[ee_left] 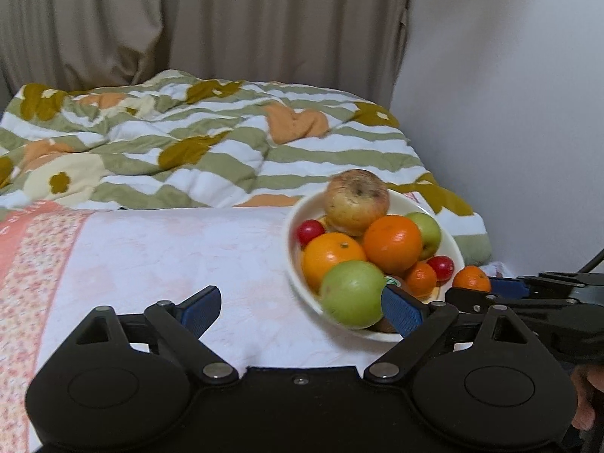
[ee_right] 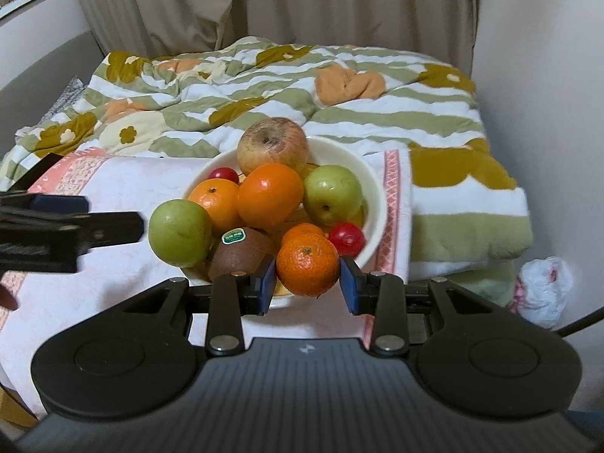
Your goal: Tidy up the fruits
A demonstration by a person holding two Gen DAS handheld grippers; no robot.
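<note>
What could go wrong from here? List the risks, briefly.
1. The right claw brackets the small orange mandarin at the near rim of the cream ceramic bowl, but pad contact is unclear; it may slip and roll off the pink-white cloth.
2. The near green apple overhangs the rim and could topple if nudged.
3. The open left claw sits close beside that apple.
</note>
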